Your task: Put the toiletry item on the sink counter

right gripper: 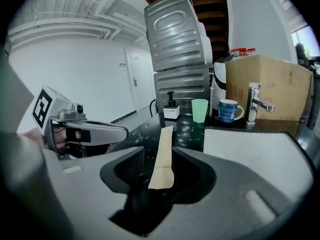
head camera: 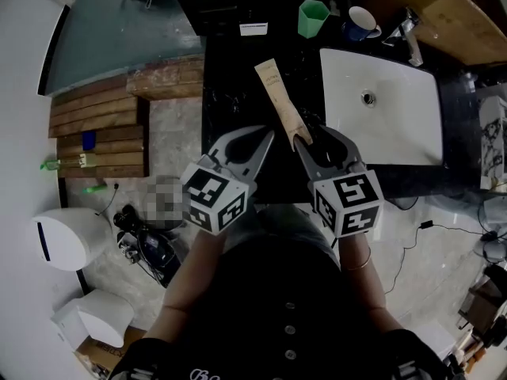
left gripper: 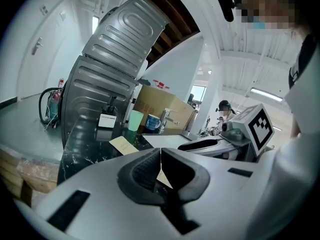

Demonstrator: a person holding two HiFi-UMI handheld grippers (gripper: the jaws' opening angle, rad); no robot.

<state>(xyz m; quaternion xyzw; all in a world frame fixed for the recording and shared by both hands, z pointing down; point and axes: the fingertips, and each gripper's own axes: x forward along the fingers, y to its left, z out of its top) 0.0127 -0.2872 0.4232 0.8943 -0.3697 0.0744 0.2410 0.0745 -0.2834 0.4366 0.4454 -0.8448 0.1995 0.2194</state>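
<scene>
The toiletry item is a long tan paper packet [head camera: 279, 97] lying flat on the black marble counter [head camera: 230, 101], left of the white sink [head camera: 388, 109]. My right gripper [head camera: 313, 137] is open, and the packet's near end [right gripper: 163, 159] lies loosely between its jaws, which do not press on it. My left gripper [head camera: 268, 135] hovers just left of the packet with its jaws shut together and nothing in them. In the left gripper view the jaw tips [left gripper: 160, 151] meet, and the packet [left gripper: 123, 145] shows beyond them.
A green cup [head camera: 312, 18], a blue mug [head camera: 361, 24] and the faucet [head camera: 408, 34] stand at the counter's back. A small white box [head camera: 253, 29] sits behind the packet. Wooden pallets [head camera: 99, 133] lie on the floor to the left.
</scene>
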